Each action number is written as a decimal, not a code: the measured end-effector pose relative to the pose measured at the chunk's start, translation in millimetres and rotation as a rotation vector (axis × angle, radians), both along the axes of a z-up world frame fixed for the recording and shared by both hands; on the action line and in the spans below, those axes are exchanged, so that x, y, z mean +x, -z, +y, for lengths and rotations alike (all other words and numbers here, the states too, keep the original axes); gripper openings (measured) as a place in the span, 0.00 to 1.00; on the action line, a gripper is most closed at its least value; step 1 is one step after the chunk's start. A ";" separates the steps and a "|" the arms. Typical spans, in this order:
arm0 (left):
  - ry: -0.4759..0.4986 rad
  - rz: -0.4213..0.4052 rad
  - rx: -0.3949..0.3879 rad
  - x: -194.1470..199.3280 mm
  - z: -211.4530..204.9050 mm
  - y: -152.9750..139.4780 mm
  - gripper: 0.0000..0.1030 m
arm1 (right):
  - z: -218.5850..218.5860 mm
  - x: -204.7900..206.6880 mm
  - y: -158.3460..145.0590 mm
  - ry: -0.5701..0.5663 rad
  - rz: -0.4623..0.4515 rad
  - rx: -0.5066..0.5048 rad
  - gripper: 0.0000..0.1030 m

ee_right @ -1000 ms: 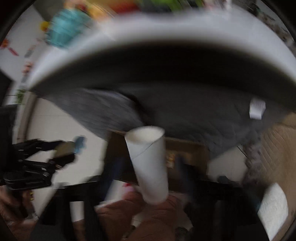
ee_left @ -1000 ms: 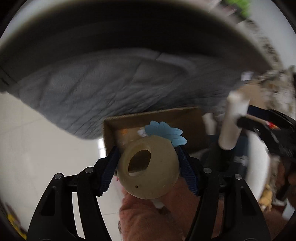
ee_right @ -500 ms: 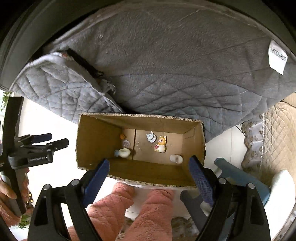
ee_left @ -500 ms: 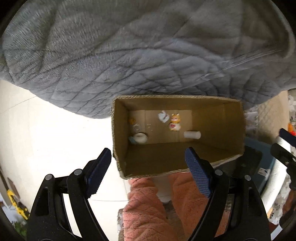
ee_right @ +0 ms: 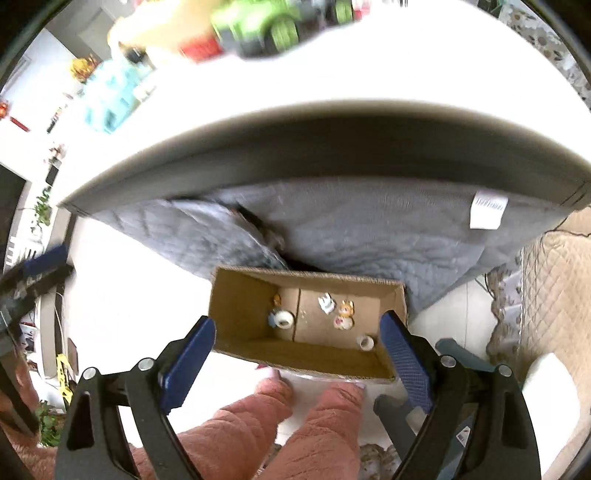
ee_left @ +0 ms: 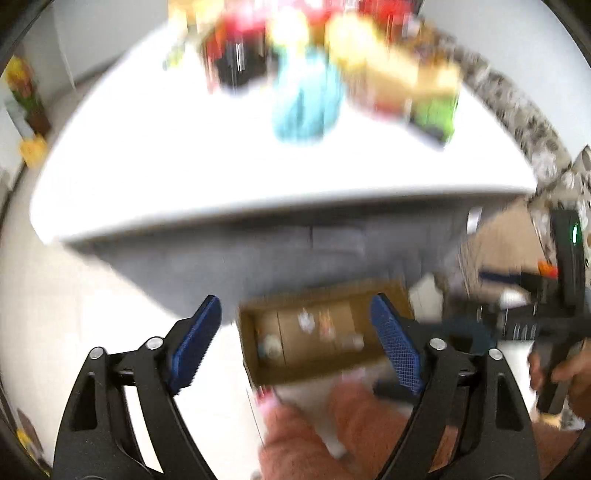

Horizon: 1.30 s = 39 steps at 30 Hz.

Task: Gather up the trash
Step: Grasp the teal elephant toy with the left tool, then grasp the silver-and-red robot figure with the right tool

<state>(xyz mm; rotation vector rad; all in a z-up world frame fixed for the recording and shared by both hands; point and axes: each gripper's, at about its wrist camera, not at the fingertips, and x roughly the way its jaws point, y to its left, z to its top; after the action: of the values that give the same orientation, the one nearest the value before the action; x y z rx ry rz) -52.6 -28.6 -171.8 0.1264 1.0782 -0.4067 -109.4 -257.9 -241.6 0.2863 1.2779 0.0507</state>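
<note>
**Me:** Both grippers empty. My left gripper (ee_left: 295, 345) has its jaws spread wide, they have just been opening, nothing between the blue pads (ee_left: 397, 349). My right gripper (ee_right: 297, 356) is also spread wide, nothing between its pads.

**Lead:** Where's the trash?

**Me:** In the cardboard box (ee_right: 240, 306) on the pale floor, below both grippers, in front of my knees in pink fleece (ee_right: 317, 432). Right view is sharp: a tape roll (ee_right: 283, 319) at the left of the box bottom with a small orange bit (ee_right: 277, 300) just behind it, a crumpled white scrap (ee_right: 326, 302) and a little orange figure (ee_right: 344, 314) near the middle, a short white tube (ee_right: 365, 342) in the right front corner. All loose, none touching a gripper.

**Lead:** Left view agrees?

**Me:** Blurred. Same box (ee_left: 317, 332) shows between the left pads, with pale blobs inside; can't tell them apart there.

**Lead:** Surroundings?

**Me:** Grey quilted blanket (ee_right: 369, 229) hangs under the white table (ee_right: 369, 74), its lower edge just behind the box. White tag (ee_right: 487, 212) on the blanket at the right. Toys on the tabletop, smeared: a green truck (ee_right: 266, 26), something teal (ee_right: 107, 99). Blue stool leg (ee_right: 461, 352) right of the box. My other hand (ee_left: 569, 373) with the right tool shows at the right edge of the left view.
</note>
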 end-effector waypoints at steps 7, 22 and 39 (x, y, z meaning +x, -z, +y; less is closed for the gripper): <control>0.020 -0.111 -0.003 66.2 -32.9 -37.4 0.86 | 0.7 -1.0 -53.3 0.027 -0.097 0.022 0.88; 0.078 -0.082 0.079 99.7 -65.6 -18.3 0.57 | -5.6 -17.0 -85.7 0.105 -0.155 0.014 0.88; -0.088 -0.126 -0.111 71.1 34.7 -81.3 0.57 | 30.6 124.6 -184.1 -0.046 -0.405 -0.011 0.87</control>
<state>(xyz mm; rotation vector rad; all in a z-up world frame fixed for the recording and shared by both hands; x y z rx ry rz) 18.5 6.1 -90.5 0.0058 0.9312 -0.3738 15.2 -227.3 -57.6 0.2229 0.8819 0.1341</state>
